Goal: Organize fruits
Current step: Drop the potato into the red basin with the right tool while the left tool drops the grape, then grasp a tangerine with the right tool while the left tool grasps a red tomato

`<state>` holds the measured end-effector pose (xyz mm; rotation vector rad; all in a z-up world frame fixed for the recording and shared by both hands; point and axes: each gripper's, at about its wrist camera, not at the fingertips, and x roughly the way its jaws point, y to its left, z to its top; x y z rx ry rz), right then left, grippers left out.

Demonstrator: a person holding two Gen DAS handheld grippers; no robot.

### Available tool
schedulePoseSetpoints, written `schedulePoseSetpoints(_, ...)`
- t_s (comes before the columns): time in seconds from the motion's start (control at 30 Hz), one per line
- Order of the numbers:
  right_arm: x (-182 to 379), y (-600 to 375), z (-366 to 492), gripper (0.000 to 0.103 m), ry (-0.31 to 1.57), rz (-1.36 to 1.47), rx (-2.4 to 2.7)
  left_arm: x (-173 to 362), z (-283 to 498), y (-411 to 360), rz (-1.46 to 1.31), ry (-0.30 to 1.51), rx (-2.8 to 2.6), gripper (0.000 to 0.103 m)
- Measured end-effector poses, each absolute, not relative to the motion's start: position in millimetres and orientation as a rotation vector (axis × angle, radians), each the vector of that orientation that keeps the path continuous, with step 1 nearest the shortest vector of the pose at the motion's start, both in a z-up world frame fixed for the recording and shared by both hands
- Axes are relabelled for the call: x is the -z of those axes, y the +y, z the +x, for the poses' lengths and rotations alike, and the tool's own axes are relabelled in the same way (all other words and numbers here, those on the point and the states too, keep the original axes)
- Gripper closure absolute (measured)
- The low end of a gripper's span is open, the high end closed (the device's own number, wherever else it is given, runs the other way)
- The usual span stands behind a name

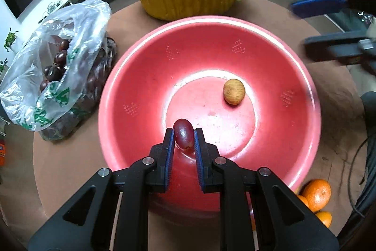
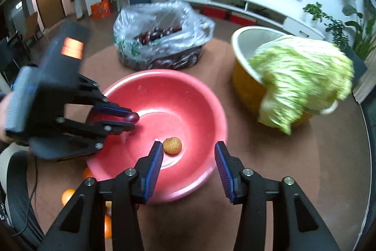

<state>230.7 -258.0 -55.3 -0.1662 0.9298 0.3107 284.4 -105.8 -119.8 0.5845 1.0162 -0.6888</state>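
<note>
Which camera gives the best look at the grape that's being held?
The left wrist view: the grape sits sharp and close between the left tongs over the red bowl. In the right wrist view it is a small, blurred dark spot at those tongs' tips.

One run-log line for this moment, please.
left hand-held gripper: shut on grape, over red basin | right hand-held gripper: open, empty | basin holds: one tan fruit

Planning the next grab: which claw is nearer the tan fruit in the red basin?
Right. The right claw hangs open just above the tan fruit, which sits beside its left finger. The left claw holds a red grape across the red basin.
</note>
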Motion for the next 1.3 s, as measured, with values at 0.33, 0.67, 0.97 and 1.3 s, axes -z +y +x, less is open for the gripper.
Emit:
schedulePoseSetpoints(0.33, 33.7, -274.3, 184.4, 0.051, 0.858, -0.102, -0.303, 133.4, 297.7, -119.0, 0.592, 1.042, 0.656, 0.060)
schedulePoseSetpoints(0.67, 24.0, -279.0, 141.4, 0.051, 0.824, -0.047, -0.297, 100.9, 297.0, -116.6, 0.534, 0.973, 0.635, 0.035)
schedulePoseSetpoints(0.97, 69.9, -230.4, 87.6, 0.051, 0.918, -0.034, -0.434, 57.7, 212.2, -25.4, 0.377, 0.877, 0.553, 0.028)
schedulePoseSetpoints(1.3, 122.3, -171.1, 78.5, 0.051, 1.037, -0.101, -0.509, 92.0, 81.2, 26.4, 0.363, 0.938, 0.573, 0.028)
